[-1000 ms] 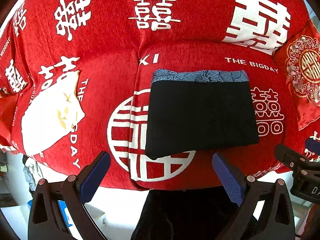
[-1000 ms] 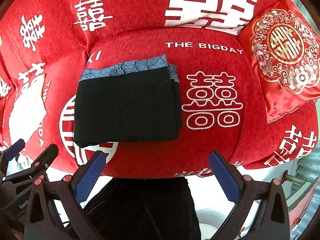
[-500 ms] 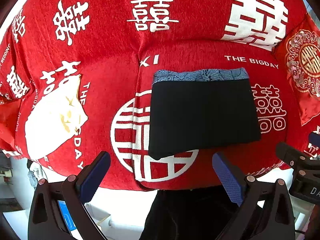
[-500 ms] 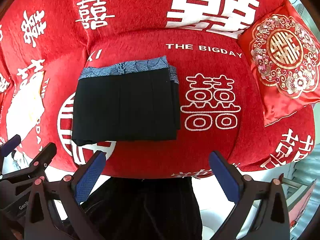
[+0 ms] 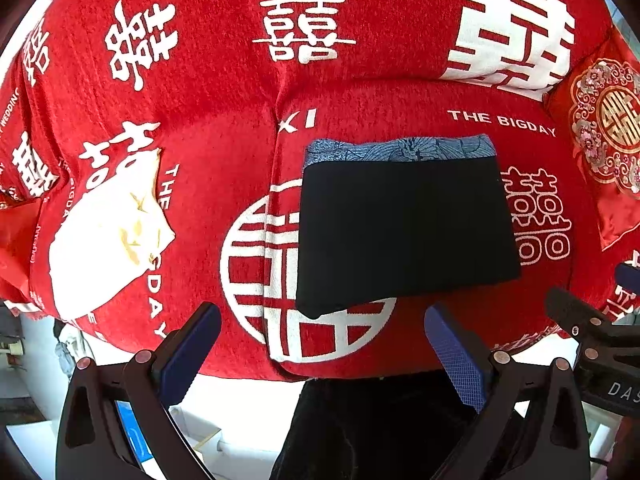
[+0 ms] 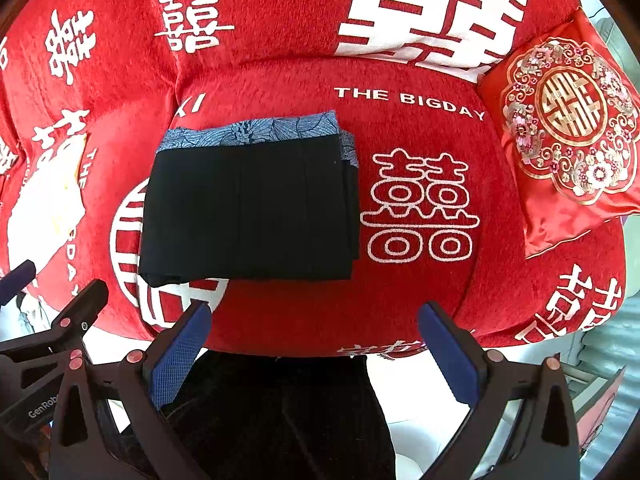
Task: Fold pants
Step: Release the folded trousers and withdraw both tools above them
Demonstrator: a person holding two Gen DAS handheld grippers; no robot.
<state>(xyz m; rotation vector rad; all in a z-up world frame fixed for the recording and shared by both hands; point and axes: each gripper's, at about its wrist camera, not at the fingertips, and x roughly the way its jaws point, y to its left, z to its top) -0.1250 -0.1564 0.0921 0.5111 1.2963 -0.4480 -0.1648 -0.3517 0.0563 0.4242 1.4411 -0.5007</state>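
Left wrist view shows the left gripper [image 5: 322,352] with its blue-padded fingers spread wide and holding nothing, hanging off the front edge of the red plush sofa cover printed with white characters [image 5: 224,152]. The right gripper [image 6: 314,350] is likewise spread and empty at that same edge. Beyond both, the folded black pants with a blue patterned waistband [image 6: 250,208] lie flat on the sofa cover's seat, waistband toward the backrest. Left of the pants rests a crumpled white cloth [image 5: 108,236]; right of them leans a red satin embroidered cushion [image 6: 568,128].
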